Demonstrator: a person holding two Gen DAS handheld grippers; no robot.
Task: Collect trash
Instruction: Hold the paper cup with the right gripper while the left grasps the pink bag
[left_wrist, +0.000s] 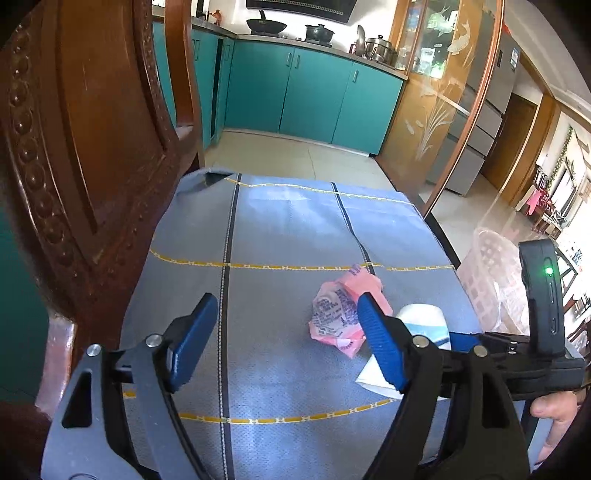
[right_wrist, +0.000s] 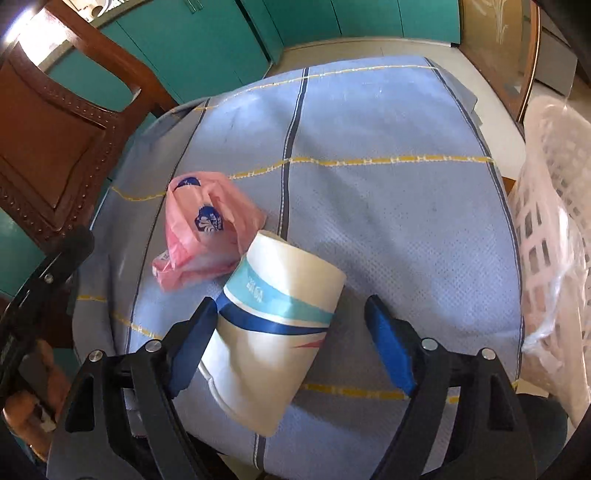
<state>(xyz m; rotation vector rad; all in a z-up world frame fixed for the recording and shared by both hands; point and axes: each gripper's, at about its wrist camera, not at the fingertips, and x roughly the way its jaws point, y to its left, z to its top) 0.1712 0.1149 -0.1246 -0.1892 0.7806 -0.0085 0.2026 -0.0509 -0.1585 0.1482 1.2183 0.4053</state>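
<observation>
Both tools wide open, nothing held: R tool (right_wrist: 290, 339) straddles paper cup (right_wrist: 273, 332); next: close, lift to basket (right_wrist: 554, 240). L tool (left_wrist: 288, 332) near pink wrapper (left_wrist: 340, 314).

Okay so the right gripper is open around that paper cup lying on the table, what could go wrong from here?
1. The paper cup lies on its side, touching only one finger; closing the right gripper may roll or crush it.
2. The pink plastic bag rests against the cup and may get dragged along.
3. The white basket sits beyond the table's edge, so a loosely held cup might drop short.
</observation>
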